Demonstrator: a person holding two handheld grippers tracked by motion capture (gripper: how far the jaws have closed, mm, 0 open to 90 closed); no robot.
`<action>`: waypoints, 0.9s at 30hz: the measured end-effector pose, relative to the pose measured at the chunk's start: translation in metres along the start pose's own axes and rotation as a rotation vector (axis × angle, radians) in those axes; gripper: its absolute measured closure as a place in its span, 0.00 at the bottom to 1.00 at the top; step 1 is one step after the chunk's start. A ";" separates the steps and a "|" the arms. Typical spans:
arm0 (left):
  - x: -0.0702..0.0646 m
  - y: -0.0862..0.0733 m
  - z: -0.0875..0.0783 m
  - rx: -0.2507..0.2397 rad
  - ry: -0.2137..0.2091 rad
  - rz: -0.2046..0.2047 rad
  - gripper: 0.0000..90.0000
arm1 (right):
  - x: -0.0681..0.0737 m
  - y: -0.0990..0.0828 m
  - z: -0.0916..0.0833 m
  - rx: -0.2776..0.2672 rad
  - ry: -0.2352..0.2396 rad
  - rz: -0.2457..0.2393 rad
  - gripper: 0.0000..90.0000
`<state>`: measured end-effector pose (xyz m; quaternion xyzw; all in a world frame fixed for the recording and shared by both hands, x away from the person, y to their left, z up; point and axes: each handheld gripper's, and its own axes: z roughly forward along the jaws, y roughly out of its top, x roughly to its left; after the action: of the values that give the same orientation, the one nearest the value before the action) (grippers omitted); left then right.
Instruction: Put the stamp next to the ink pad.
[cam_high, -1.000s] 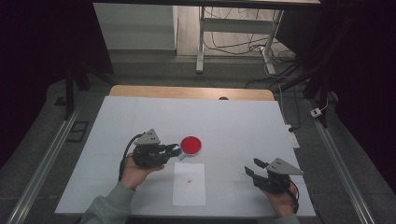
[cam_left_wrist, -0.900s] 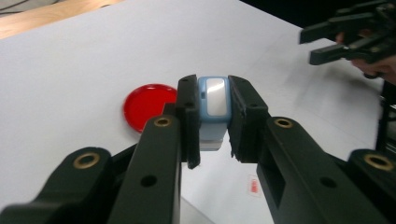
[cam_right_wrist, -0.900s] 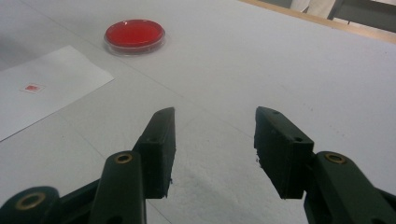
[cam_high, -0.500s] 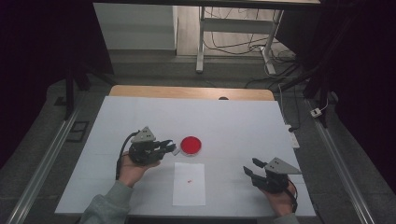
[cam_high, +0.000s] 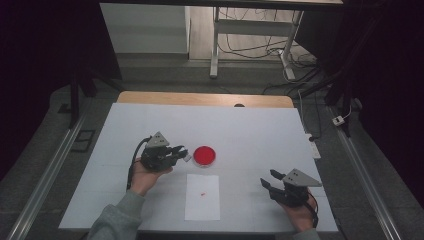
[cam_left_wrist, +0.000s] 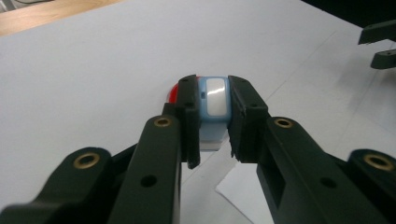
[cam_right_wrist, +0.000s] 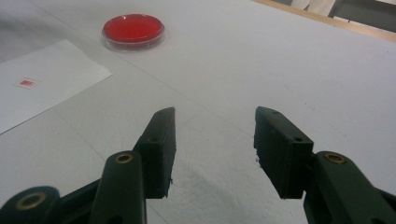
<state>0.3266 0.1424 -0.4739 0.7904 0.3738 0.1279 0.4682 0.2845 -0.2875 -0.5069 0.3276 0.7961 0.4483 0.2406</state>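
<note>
A: Item count?
B: One red dish (cam_high: 204, 156), one paper sheet (cam_high: 202, 197), one blue-white block (cam_left_wrist: 214, 100).
A: Jaw status?
B: Left gripper (cam_high: 181, 152) clamps the block beside the dish; right gripper (cam_high: 267, 178) parted, empty.

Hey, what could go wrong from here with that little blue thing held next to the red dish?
1. The left claw pinches the small blue-and-white block only near its tips, so it might slip out.
2. It sits close to the red dish; a nudge could shove the dish.
</note>
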 end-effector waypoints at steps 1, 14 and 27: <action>0.001 0.000 0.001 0.001 0.006 -0.002 0.84 | 0.000 0.000 0.000 0.003 0.001 -0.001 0.53; 0.017 -0.001 0.020 0.049 0.052 -0.011 0.84 | 0.000 -0.001 0.001 0.010 0.004 -0.004 0.53; 0.028 -0.008 0.039 0.133 0.097 0.004 0.84 | 0.000 -0.003 0.003 0.023 0.004 -0.008 0.53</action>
<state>0.3640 0.1394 -0.5052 0.8134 0.4021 0.1421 0.3957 0.2855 -0.2869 -0.5107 0.3264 0.8030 0.4387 0.2372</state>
